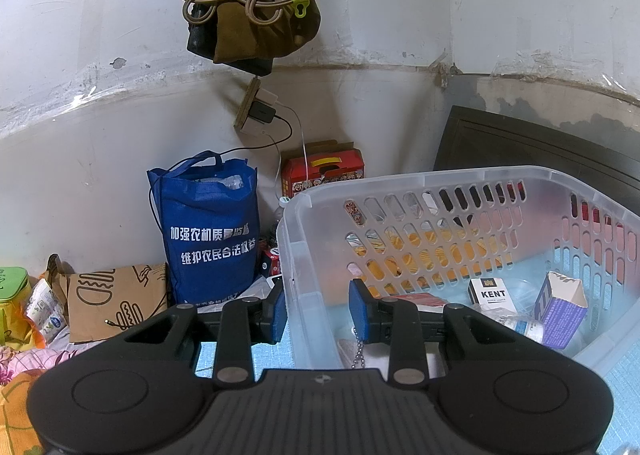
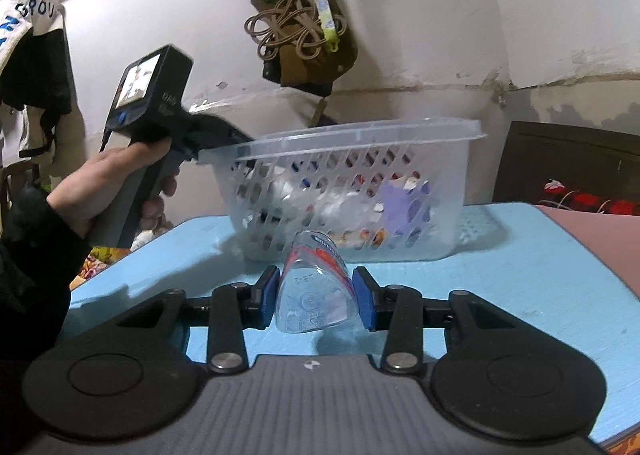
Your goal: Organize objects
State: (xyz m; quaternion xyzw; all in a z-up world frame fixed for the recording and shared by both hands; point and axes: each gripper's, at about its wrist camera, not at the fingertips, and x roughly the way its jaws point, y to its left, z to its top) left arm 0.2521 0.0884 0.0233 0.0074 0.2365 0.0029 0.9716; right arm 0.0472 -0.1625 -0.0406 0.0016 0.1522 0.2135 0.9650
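A clear plastic basket (image 1: 460, 179) (image 2: 360, 135) stands on the light blue table (image 2: 520, 275). My left gripper (image 1: 317, 313) straddles the basket's near left wall, one pad outside and one inside, jaws partly closed around it. Inside lie a KENT pack (image 1: 491, 295), a purple carton (image 1: 560, 315), a small plastic bottle (image 1: 520, 325) and a red pack (image 1: 416, 299). My right gripper (image 2: 316, 301) is shut on a clear plastic bottle (image 2: 314, 295) with a red and blue label, held base toward the camera, in front of the basket.
A blue tote bag (image 1: 210, 231), a brown paper bag (image 1: 112, 303) and a red box (image 1: 324, 171) stand by the wall on the left. A dark board (image 1: 540, 151) leans behind the basket. Bags and cords (image 1: 248, 3) hang on the wall.
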